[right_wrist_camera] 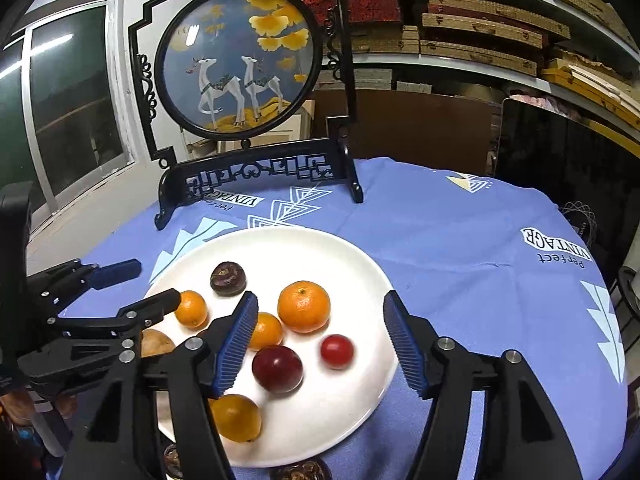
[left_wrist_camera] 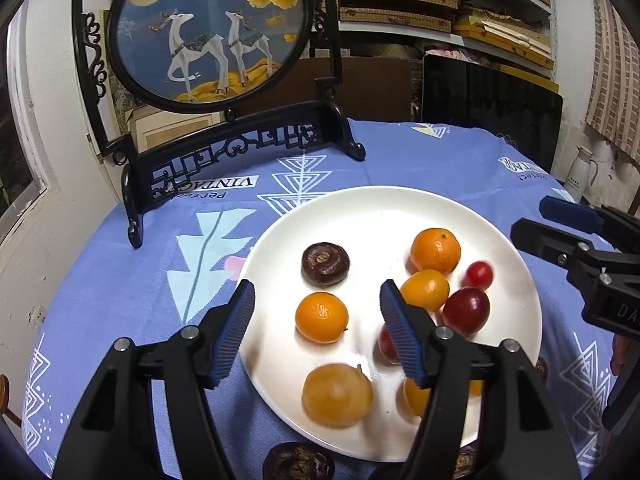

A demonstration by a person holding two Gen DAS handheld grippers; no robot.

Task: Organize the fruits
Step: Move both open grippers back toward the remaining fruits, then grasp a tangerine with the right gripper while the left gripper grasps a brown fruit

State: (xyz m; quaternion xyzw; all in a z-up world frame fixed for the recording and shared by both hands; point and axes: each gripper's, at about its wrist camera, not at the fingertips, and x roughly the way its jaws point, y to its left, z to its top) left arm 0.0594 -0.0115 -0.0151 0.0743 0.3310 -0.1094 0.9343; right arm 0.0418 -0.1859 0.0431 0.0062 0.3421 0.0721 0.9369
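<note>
A white plate [left_wrist_camera: 360,216] on the blue tablecloth holds several fruits: small oranges [left_wrist_camera: 435,250], a dark red plum [left_wrist_camera: 466,311], a red cherry tomato [left_wrist_camera: 478,275], a brown water chestnut [left_wrist_camera: 325,265] and a tan round fruit [left_wrist_camera: 337,395], blurred. My left gripper [left_wrist_camera: 316,334] is open and empty above the plate's near left part, an orange [left_wrist_camera: 321,317] between its fingers. My right gripper [right_wrist_camera: 320,344] is open and empty above the plate [right_wrist_camera: 280,244], the plum [right_wrist_camera: 277,368] and tomato [right_wrist_camera: 337,351] between its fingers. It also shows in the left wrist view [left_wrist_camera: 560,232].
A black-framed round deer screen [left_wrist_camera: 208,32] stands at the table's back left. Dark water chestnuts [left_wrist_camera: 298,462] lie on the cloth off the plate's near edge. Shelves of boxes [left_wrist_camera: 420,0] stand behind. A white jug [left_wrist_camera: 582,170] stands at far right.
</note>
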